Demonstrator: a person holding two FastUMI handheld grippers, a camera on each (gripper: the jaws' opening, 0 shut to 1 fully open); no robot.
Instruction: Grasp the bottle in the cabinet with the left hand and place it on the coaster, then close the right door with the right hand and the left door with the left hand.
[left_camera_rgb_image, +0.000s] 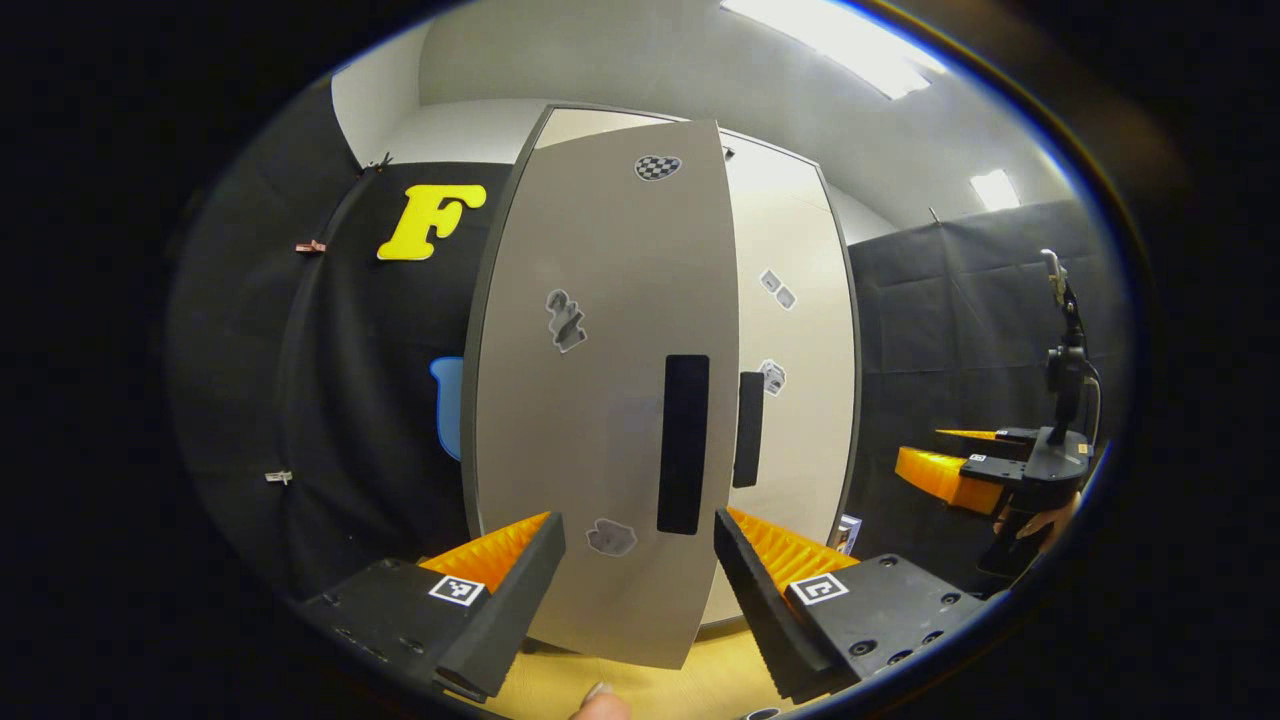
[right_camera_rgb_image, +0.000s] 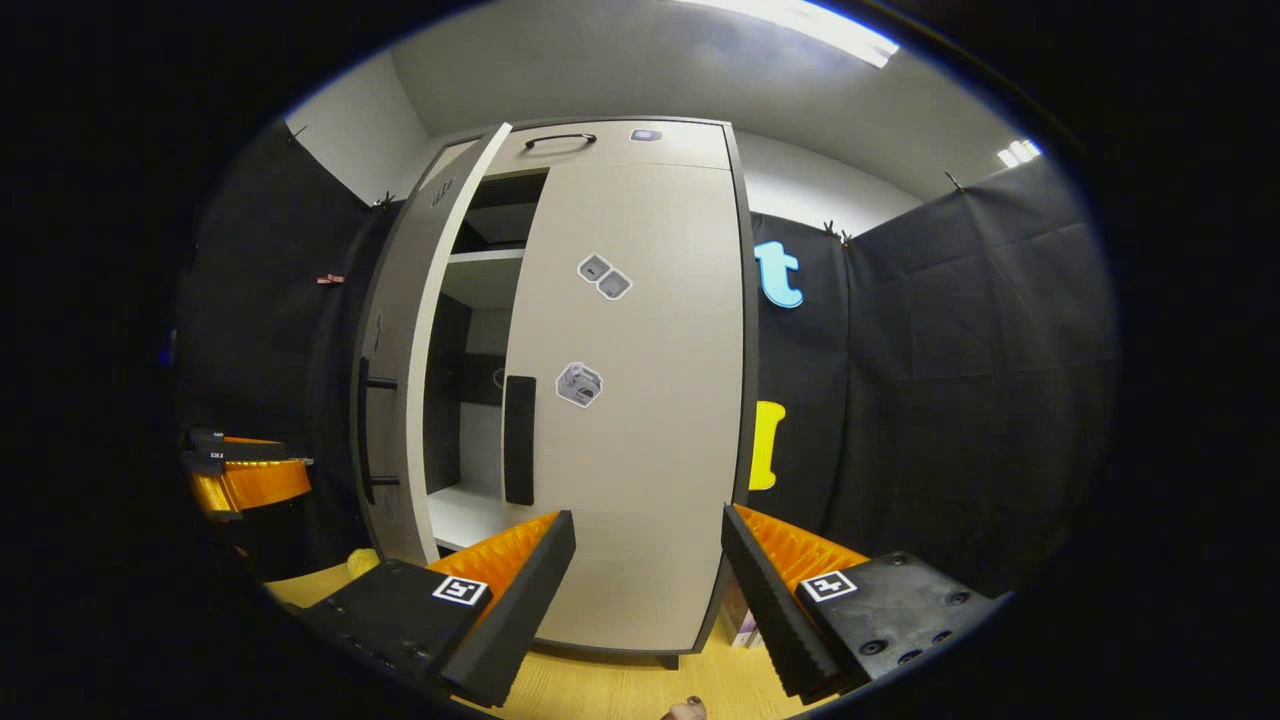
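The tall pale cabinet stands close ahead. Its left door (left_camera_rgb_image: 600, 400) hangs partly open, and its black handle (left_camera_rgb_image: 683, 445) lies just beyond my left gripper (left_camera_rgb_image: 637, 520), which is open and holds nothing. In the right gripper view the left door (right_camera_rgb_image: 395, 400) swings outward, baring pale shelves (right_camera_rgb_image: 470, 510) with no bottle on the parts I can see. The right door (right_camera_rgb_image: 640, 400) looks flush against the cabinet, with its black handle (right_camera_rgb_image: 519, 440) at its left edge. My right gripper (right_camera_rgb_image: 648, 516) is open and empty in front of that door. A small yellow thing (right_camera_rgb_image: 362, 562) lies by the left door's foot; I cannot tell what it is.
A light wooden table top (left_camera_rgb_image: 650, 690) runs under the cabinet. The right gripper (left_camera_rgb_image: 960, 470), held by a hand, hovers off to the right in the left gripper view. The left gripper (right_camera_rgb_image: 240, 470) hangs left of the open door. Small boxes (right_camera_rgb_image: 745, 625) sit at the cabinet's right foot.
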